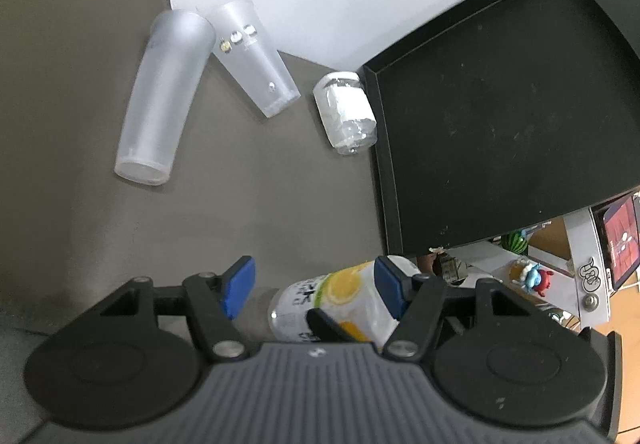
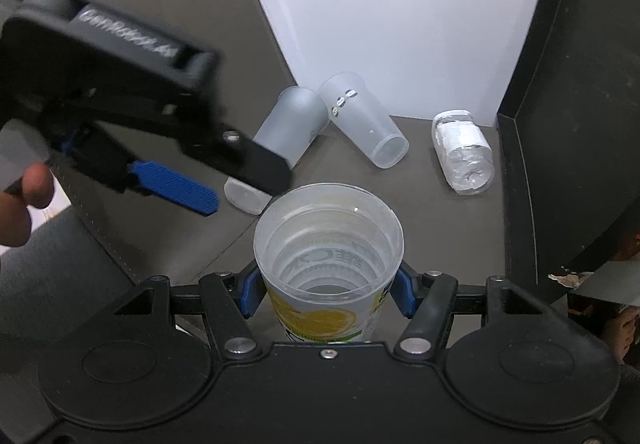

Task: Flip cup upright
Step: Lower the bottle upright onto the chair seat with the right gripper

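A clear plastic cup with a lemon print (image 2: 328,256) stands mouth up between the blue pads of my right gripper (image 2: 326,286), which is shut on it. In the left wrist view the same cup (image 1: 340,296) shows just behind the right pad. My left gripper (image 1: 312,282) is open and holds nothing; it also shows in the right wrist view (image 2: 176,180), up and to the left of the cup. A tall frosted cup (image 1: 160,96), a clear tapered cup (image 1: 256,56) and a small clear jar (image 1: 348,112) lie on their sides on the grey table.
A black tray (image 1: 500,104) lies on the right, its wall close to the jar. A white board (image 2: 392,4) stands behind the lying cups. The table's edge shows on the left in the right wrist view (image 2: 104,244). A shelf with toys (image 1: 532,276) lies beyond the tray.
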Action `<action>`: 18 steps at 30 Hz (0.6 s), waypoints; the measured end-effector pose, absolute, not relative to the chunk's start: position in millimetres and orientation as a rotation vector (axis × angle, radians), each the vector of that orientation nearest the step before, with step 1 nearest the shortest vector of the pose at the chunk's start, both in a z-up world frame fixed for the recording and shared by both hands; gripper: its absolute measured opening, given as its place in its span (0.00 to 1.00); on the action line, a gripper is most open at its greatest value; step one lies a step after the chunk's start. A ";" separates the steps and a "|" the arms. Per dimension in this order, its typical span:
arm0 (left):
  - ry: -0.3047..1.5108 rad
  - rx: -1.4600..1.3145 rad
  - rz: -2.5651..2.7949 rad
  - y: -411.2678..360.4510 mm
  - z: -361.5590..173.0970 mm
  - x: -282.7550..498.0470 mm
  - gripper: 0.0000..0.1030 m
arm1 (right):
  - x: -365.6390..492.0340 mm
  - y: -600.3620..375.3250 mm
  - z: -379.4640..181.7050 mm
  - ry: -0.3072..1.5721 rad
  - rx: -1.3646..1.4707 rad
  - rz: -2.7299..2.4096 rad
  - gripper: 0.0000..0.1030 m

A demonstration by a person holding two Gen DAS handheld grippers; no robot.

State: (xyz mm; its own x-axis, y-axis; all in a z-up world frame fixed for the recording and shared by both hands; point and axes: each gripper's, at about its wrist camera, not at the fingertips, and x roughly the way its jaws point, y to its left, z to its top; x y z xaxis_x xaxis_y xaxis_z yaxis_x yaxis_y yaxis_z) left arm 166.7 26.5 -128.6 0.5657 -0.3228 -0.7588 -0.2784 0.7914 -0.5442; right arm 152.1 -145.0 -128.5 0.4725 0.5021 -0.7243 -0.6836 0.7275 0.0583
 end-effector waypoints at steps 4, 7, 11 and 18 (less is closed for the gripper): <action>1.018 -0.696 -0.041 24.1 -141.0 176.2 0.62 | 152.3 -142.2 -135.0 0.805 -0.268 0.729 0.59; 1.027 -0.710 -0.062 23.4 -148.0 180.9 0.62 | 153.8 -142.9 -138.8 0.808 -0.268 0.725 0.59; 1.035 -0.703 -0.081 19.4 -153.9 187.8 0.61 | 154.4 -142.4 -140.1 0.809 -0.275 0.725 0.60; 1.033 -0.689 -0.101 12.7 -157.6 195.8 0.48 | 151.7 -140.7 -140.7 0.822 -0.280 0.722 0.61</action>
